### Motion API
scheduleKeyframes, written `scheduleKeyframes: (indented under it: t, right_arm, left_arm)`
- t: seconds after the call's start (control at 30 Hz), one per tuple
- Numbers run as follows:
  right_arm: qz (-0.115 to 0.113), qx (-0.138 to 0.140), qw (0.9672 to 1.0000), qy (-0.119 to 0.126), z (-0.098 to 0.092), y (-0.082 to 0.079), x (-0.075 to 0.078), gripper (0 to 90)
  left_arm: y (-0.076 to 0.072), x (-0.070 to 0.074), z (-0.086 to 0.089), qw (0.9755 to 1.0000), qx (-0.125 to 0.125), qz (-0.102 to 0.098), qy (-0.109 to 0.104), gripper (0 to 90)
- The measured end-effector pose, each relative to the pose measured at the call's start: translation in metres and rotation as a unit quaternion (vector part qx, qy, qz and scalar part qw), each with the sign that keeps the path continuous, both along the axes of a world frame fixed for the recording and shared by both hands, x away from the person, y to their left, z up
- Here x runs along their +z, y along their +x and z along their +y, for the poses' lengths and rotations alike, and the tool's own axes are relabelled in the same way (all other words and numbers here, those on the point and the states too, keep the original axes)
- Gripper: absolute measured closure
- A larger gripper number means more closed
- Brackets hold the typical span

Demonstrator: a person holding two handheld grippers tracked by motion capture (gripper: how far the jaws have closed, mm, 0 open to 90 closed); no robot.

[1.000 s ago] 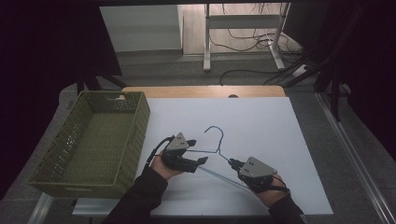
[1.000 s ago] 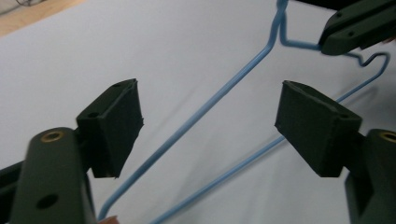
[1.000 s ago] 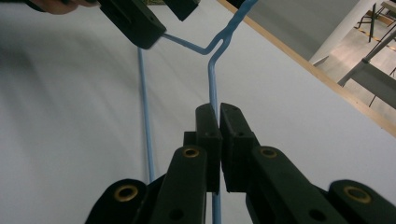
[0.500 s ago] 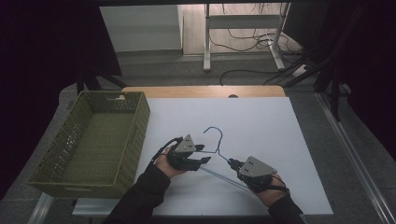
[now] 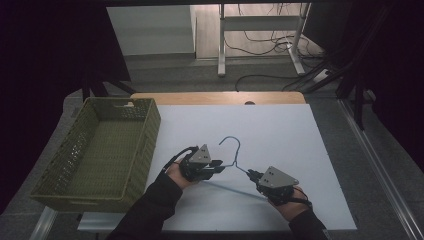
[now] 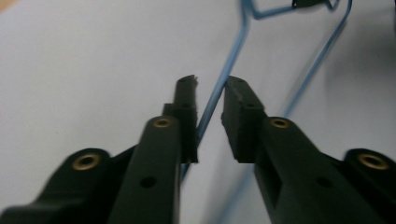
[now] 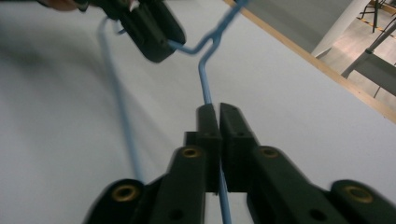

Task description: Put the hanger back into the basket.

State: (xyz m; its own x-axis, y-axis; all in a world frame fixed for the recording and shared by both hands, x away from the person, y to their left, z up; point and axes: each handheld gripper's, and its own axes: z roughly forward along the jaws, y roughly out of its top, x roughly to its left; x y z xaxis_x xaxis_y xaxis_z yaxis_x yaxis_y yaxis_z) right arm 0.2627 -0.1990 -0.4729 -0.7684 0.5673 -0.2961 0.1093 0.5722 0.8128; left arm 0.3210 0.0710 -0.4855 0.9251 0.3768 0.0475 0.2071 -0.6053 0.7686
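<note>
Two black jaws of the right gripper [image 7: 218,109] were pressed together on one sloping arm of a blue wire coat hanger [image 7: 203,77], the wire emerging from between their tips toward the upper centre of the right gripper view. In the left gripper view, the left gripper [image 6: 210,86] had its jaws parted by a narrow gap, with the hanger's [image 6: 236,49] other arm running up between them; whether either pad touched the wire could not be determined. In the high view, the left gripper [image 5: 220,167] sat at lower centre of the frame and the right gripper [image 5: 250,174] just to its right, each held in a hand entering from the bottom edge. The hanger [image 5: 232,150] lay on the white table surface [image 5: 280,130] between the two grippers, its hook pointing toward the top of the frame. At left of the frame, an olive-green woven basket [image 5: 145,130] stood on the table, well apart from the hanger. Beyond the table's wooden far edge [image 5: 220,97], cables lay on the floor beneath a metal stand [image 5: 260,35].
</note>
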Motion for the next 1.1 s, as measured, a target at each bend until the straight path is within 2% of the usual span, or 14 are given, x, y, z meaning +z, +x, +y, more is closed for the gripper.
scheduleKeyframes:
  t: [0.07, 0.13, 0.2, 0.23, 0.4, 0.47, 0.57, 0.67, 0.7, 0.87, 0.97, 1.03, 1.07, 1.1]
  right_arm:
    - [0.001, 0.005, 0.9999, 0.011, -0.002, 0.000, 0.001, 86.2]
    - [0.005, 0.011, 0.9998, 0.018, -0.004, -0.001, 0.002, 84.4]
    - [0.006, 0.011, 0.9996, 0.026, -0.005, -0.002, 0.003, 83.3]
    - [0.007, 0.011, 0.9995, 0.028, -0.006, -0.002, 0.003, 82.9]
    - [0.009, 0.001, 0.9993, 0.037, -0.013, -0.002, 0.006, 81.5]
    - [0.010, -0.003, 0.9989, 0.046, -0.016, -0.003, 0.009, 80.0]
    - [0.016, -0.008, 0.9976, 0.068, -0.021, -0.005, 0.013, 77.4]
    - [0.016, -0.015, 0.9956, 0.091, -0.026, -0.008, 0.015, 71.6]
    - [0.017, -0.015, 0.9949, 0.098, -0.027, -0.009, 0.016, 68.2]
    - [0.021, -0.048, 0.9874, 0.149, -0.038, -0.012, 0.022, 51.5]
    - [0.017, -0.065, 0.9825, 0.174, -0.045, -0.013, 0.025, 41.9]
    - [0.023, -0.080, 0.9787, 0.188, -0.050, -0.012, 0.027, 29.7]
    - [0.023, -0.080, 0.9787, 0.188, -0.050, -0.012, 0.027, 29.7]
    - [0.025, -0.093, 0.9741, 0.204, -0.056, -0.012, 0.028, 22.0]
  left_arm:
    - [0.000, -0.002, -0.001, 0.9999, -0.001, 0.014, -0.003, 85.8]
    - [0.001, -0.002, 0.001, 0.9996, 0.003, 0.020, -0.018, 85.8]
    - [0.000, -0.002, 0.000, 0.9998, 0.005, 0.020, -0.008, 85.8]
    - [0.000, -0.002, 0.000, 0.9993, 0.013, 0.032, -0.017, 86.2]
    - [-0.004, 0.002, 0.002, 0.9980, 0.018, 0.048, -0.037, 87.3]
    - [-0.006, 0.005, 0.003, 0.9977, 0.029, 0.049, -0.035, 87.3]
    - [-0.011, 0.010, 0.008, 0.9966, 0.043, 0.049, -0.050, 87.4]
    - [-0.018, 0.015, 0.012, 0.9953, 0.056, 0.041, -0.068, 87.5]
    - [-0.022, 0.018, 0.013, 0.9951, 0.065, 0.027, -0.070, 87.5]
    - [-0.034, 0.030, 0.017, 0.9945, 0.072, 0.000, -0.076, 87.5]
    - [-0.038, 0.037, 0.021, 0.9929, 0.081, -0.014, -0.086, 87.6]
    - [-0.040, 0.042, 0.024, 0.9926, 0.080, -0.013, -0.091, 87.6]
    - [-0.040, 0.042, 0.024, 0.9926, 0.080, -0.013, -0.091, 87.6]
    - [-0.043, 0.048, 0.026, 0.9920, 0.086, -0.021, -0.090, 87.6]
